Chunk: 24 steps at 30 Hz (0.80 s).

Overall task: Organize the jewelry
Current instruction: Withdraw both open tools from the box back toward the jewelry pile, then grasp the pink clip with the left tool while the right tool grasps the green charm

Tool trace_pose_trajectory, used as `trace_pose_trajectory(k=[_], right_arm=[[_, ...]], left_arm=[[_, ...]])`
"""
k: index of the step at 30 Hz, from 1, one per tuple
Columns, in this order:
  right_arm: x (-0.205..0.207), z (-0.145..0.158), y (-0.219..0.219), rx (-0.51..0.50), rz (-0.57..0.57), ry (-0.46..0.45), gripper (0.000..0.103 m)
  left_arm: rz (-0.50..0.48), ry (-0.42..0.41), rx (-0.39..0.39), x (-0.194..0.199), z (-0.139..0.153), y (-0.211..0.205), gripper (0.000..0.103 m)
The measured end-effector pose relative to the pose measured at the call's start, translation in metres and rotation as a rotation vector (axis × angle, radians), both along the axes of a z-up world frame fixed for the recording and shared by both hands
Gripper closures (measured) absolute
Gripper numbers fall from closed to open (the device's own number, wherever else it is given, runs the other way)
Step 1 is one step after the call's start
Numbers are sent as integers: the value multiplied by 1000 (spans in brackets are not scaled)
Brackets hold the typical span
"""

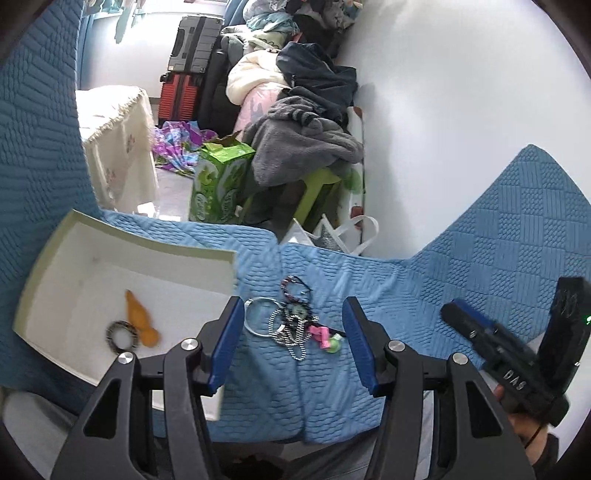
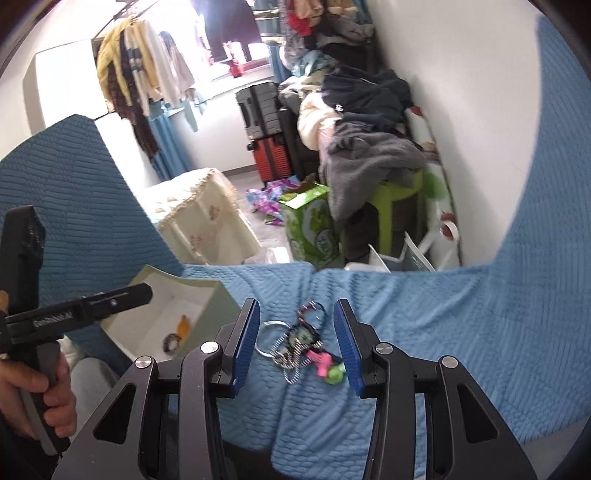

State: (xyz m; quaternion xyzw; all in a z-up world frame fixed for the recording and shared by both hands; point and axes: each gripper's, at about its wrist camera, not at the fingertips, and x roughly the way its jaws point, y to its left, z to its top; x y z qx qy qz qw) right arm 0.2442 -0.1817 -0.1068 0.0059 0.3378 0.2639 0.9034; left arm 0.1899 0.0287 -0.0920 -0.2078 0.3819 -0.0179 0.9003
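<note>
Left view: the left tool (image 1: pixel 293 341) hangs half open and empty over the jewelry (image 1: pixel 293 323) on the blue cover (image 1: pixel 461 266) — the pile lies at 12 o'clock between its jaws, the box (image 1: pixel 122 254) at 10. Right view: the right tool (image 2: pixel 297 345), jaws narrower and empty, has the pile at 12 too, strung from 10 to 4 — neither hand is clearly nearer.

White wall (image 1: pixel 443 110), bright window (image 2: pixel 236 33), clothes-heaped green stool (image 1: pixel 317 184).

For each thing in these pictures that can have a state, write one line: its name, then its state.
White box: open, no lid on.
Orange piece: lying inside the box.
Striped ring: inside, beside it.
Jewelry pile: tangled on the blue cover, outside the box.
Left gripper: open, empty.
Right gripper: open, empty.
</note>
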Motion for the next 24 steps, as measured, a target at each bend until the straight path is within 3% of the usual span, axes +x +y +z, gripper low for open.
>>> trace_pose_trajectory(k=[14, 18, 24], right_arm=[[11, -90, -39, 56, -66, 142, 65], [17, -106, -37, 15, -44, 185, 65], [35, -131, -25, -4, 15, 262, 77]], left_arm=[[-92, 73, 10, 13, -53, -46, 48], [-107, 80, -4, 21, -72, -57, 54], [-125, 131, -48, 42, -113, -66, 66]])
